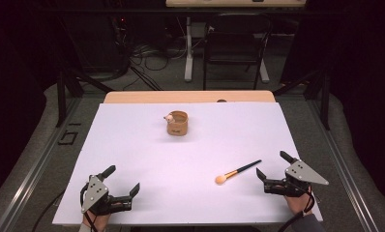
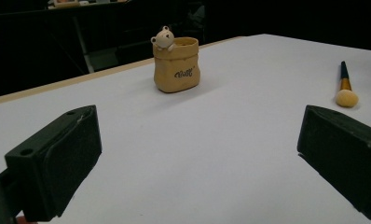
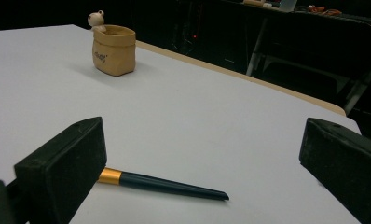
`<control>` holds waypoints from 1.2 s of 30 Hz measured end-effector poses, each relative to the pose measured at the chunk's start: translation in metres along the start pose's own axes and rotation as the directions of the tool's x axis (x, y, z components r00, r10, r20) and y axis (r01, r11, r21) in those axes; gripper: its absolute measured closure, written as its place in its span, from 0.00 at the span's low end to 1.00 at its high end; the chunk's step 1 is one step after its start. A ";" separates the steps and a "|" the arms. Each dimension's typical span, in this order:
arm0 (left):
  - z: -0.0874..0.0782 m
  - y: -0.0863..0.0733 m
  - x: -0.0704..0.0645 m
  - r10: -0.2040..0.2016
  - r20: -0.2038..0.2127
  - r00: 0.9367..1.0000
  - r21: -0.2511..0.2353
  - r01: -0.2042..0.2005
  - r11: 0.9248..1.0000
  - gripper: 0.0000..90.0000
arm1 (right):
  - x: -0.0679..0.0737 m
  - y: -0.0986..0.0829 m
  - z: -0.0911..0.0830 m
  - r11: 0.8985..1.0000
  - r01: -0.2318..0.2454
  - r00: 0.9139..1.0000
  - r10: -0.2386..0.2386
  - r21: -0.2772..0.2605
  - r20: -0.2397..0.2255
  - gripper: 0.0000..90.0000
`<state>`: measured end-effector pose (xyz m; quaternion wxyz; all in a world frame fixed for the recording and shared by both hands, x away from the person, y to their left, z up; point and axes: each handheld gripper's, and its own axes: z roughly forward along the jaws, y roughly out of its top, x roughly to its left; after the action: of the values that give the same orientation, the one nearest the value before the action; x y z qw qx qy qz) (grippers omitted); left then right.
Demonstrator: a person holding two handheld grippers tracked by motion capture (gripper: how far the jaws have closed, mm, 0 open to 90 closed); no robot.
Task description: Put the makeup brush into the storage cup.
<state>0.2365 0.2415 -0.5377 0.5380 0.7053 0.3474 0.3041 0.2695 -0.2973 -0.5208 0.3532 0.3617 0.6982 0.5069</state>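
A tan sack-shaped holder with a small bear figure on its rim stands upright on the white table sheet, toward the back centre. A makeup brush with a dark handle, gold ferrule and peach head lies flat at the front right. My right gripper is open just right of the brush's handle end, with nothing between its jaws. Near the front left edge my left gripper is open and empty too.
Beyond the table's wooden far edge stand a black chair and a white desk leg, with cables on the floor. Metal rails run along both sides of the table.
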 end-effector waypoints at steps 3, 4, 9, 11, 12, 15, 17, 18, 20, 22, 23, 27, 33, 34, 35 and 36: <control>0.000 0.000 0.000 0.000 0.000 1.000 0.000 0.000 1.000 0.00 | -0.002 0.000 0.002 1.000 0.001 1.000 -0.001 0.008 -0.002 0.00; 0.000 0.000 0.000 -0.001 -0.002 1.000 0.002 0.001 1.000 0.00 | -0.003 0.000 0.003 1.000 0.007 1.000 -0.007 0.009 -0.002 0.00; 0.000 0.000 0.000 0.000 -0.002 1.000 0.005 0.000 1.000 0.00 | -0.005 -0.002 0.008 1.000 0.012 1.000 -0.012 0.015 -0.005 0.00; 0.000 0.000 0.000 0.000 -0.002 1.000 0.003 0.000 1.000 0.00 | -0.007 -0.003 0.012 1.000 0.011 1.000 -0.011 0.026 -0.001 0.00; 0.000 0.000 0.000 0.000 -0.002 1.000 0.003 0.000 1.000 0.00 | -0.007 -0.003 0.012 1.000 0.011 1.000 -0.011 0.026 -0.001 0.00; 0.000 0.000 0.000 0.002 -0.003 1.000 0.004 -0.002 1.000 0.00 | -0.009 -0.003 0.015 0.999 0.016 1.000 -0.016 0.034 -0.001 0.00; 0.000 0.000 0.001 0.002 -0.003 1.000 0.007 -0.002 1.000 0.00 | -0.011 -0.004 0.018 0.999 0.017 1.000 -0.017 0.037 -0.002 0.00; 0.000 0.000 0.001 0.003 -0.003 1.000 0.007 -0.003 1.000 0.00 | -0.012 -0.004 0.018 0.999 0.017 1.000 -0.017 0.036 0.000 0.00; 0.000 0.000 0.001 0.003 -0.004 1.000 0.007 -0.003 1.000 0.00 | -0.012 -0.004 0.019 0.999 0.014 1.000 -0.014 0.038 0.000 0.00; 0.000 0.000 0.001 0.004 -0.004 1.000 0.009 -0.004 1.000 0.00 | -0.015 -0.004 0.022 0.999 0.006 1.000 -0.005 0.045 -0.003 0.00; 0.000 0.000 0.001 0.004 -0.004 1.000 0.009 -0.004 1.000 0.00 | -0.016 -0.005 0.024 0.999 0.005 1.000 -0.005 0.047 -0.004 0.00; 0.001 0.000 0.001 0.003 -0.004 1.000 0.010 -0.003 1.000 0.00 | -0.018 -0.006 0.028 0.999 0.002 1.000 -0.002 0.052 -0.006 0.00; 0.001 0.000 0.001 0.004 -0.003 1.000 0.010 -0.004 1.000 0.00 | -0.021 -0.006 0.033 0.998 0.002 1.000 -0.002 0.064 -0.007 0.00; 0.001 0.000 0.000 0.004 -0.002 1.000 0.010 -0.003 1.000 0.00 | -0.021 -0.007 0.034 0.998 0.000 1.000 0.000 0.068 -0.005 0.00; 0.001 0.000 0.000 0.004 -0.002 1.000 0.010 -0.003 1.000 0.00 | -0.021 -0.007 0.034 0.998 0.000 1.000 0.000 0.068 -0.005 0.00; 0.001 0.000 0.000 0.003 -0.002 1.000 0.011 -0.003 1.000 0.00 | -0.022 -0.007 0.037 0.997 0.001 1.000 0.000 0.073 -0.005 0.00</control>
<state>0.2373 0.2416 -0.5378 0.5334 0.7085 0.3483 0.3038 0.3107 -0.3012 -0.5333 0.3380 0.3728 0.7173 0.4819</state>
